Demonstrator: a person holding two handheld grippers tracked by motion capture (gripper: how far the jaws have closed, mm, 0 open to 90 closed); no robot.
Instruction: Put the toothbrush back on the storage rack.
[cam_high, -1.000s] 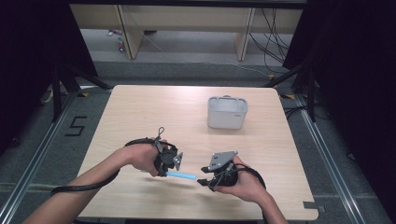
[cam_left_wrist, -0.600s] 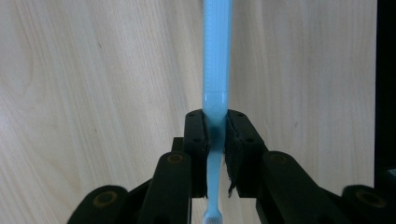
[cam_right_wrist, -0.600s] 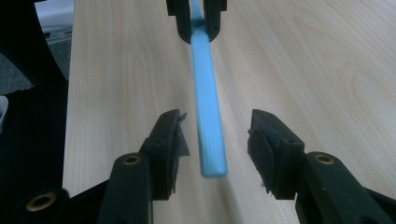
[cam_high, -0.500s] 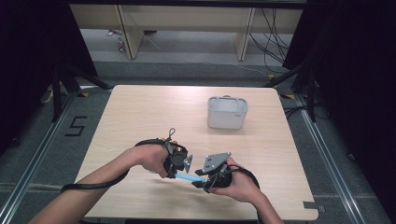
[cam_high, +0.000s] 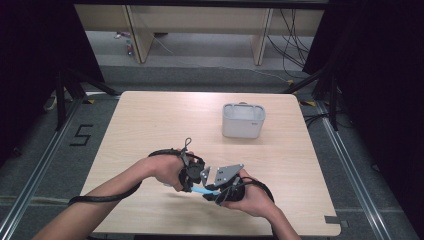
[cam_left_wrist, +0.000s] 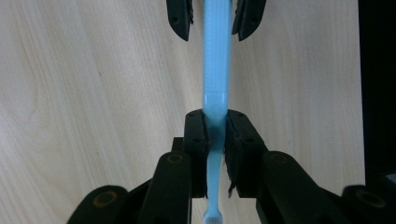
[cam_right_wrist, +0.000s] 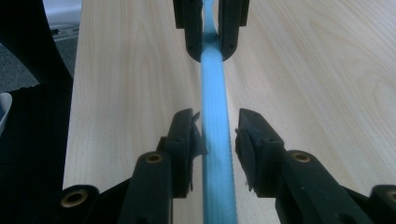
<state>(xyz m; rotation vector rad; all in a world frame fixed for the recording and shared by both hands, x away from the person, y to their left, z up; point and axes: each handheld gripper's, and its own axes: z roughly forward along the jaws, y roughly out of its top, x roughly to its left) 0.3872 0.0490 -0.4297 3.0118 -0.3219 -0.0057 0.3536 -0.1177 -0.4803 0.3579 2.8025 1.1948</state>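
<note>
I see left tool (cam_left_wrist: 215, 140) clenched on blue toothbrush (cam_left_wrist: 216, 70) neck | right tool (cam_right_wrist: 217, 135) closing around its handle, pads not touching | white box (cam_high: 242, 120) well beyond toothbrush on bench (cam_high: 150, 125)

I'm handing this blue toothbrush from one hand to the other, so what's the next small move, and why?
Probably finish closing the right tongs on the toothbrush handle. Their jaws have just been closing, yet small gaps show beside the handle between them. The left tongs are clamped on its neck, so they should let go only once the right grip is firm.
</note>
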